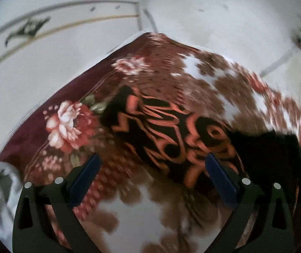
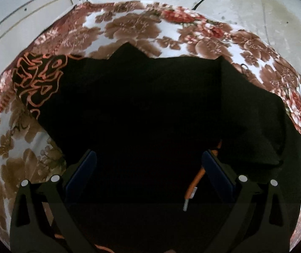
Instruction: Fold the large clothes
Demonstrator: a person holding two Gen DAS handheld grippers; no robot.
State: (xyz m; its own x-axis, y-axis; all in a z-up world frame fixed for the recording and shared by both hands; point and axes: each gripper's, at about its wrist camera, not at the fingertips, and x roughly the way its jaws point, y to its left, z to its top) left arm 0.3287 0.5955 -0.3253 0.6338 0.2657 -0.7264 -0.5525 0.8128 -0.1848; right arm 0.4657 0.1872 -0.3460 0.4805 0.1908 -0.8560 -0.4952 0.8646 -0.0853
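black garment (image 2: 150,109): soft, light, floppy, on floral blanket (image 2: 129,27) | left gripper (image 1: 151,172) wide open, empty; right gripper (image 2: 149,170) same | take hem corners, both sides

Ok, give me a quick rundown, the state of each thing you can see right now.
Left tongs: open, empty, over the patterned sleeve.
Right tongs: open, empty, over the black garment.
Black garment: spread on the blanket, not fully folded.
Floral blanket: laid flat beneath the garment.
Orange drawstring: lying loose.
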